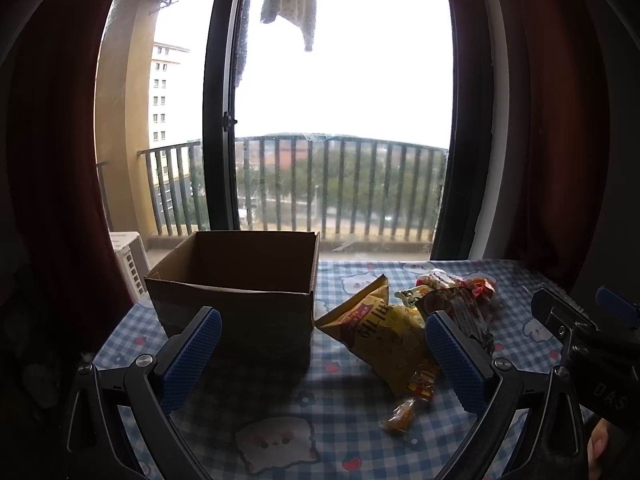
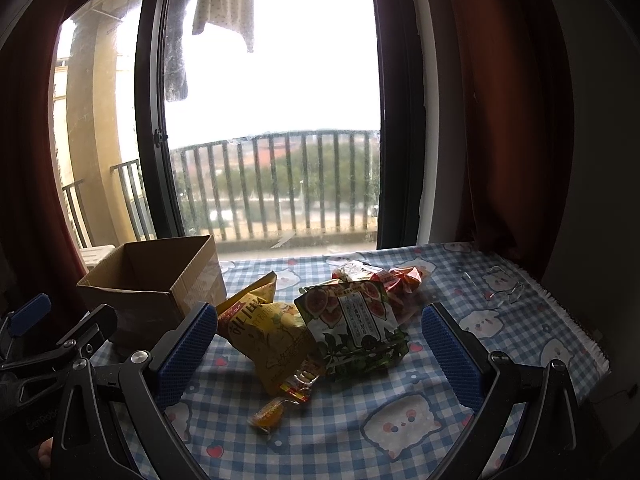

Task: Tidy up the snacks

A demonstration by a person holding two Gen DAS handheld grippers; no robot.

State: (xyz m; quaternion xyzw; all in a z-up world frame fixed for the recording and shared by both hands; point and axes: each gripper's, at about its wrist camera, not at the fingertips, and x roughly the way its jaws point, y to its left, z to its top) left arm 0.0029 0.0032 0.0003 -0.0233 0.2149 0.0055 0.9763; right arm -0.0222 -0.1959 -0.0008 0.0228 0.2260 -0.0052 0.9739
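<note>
Right gripper (image 2: 316, 354): jaws wide apart, holding nothing. Left gripper (image 1: 322, 356): likewise spread and empty. Just ahead of the right gripper lies the snack pile: yellow chip bag (image 2: 267, 334), fig packet (image 2: 352, 320), red packet (image 2: 400, 280). Cardboard box (image 1: 240, 280), ahead-left, appears empty; sorting judged not begun. The chip bag's long axis runs from near right to far left, toward the box.

Blue check, brown card and bright wrappers

The cotton tablecloth (image 2: 400, 432) is blue-and-white gingham printed with white cartoon faces and small red hearts; the open corrugated cardboard box (image 1: 240, 304) is plain brown; the crinkled foil chip bag (image 2: 268, 336) is yellow with dark lettering; the fig-printed plastic packet (image 2: 352, 328) is green and white; the small sweet wrapper (image 2: 268, 416) looks orange, perhaps yellow.
</note>
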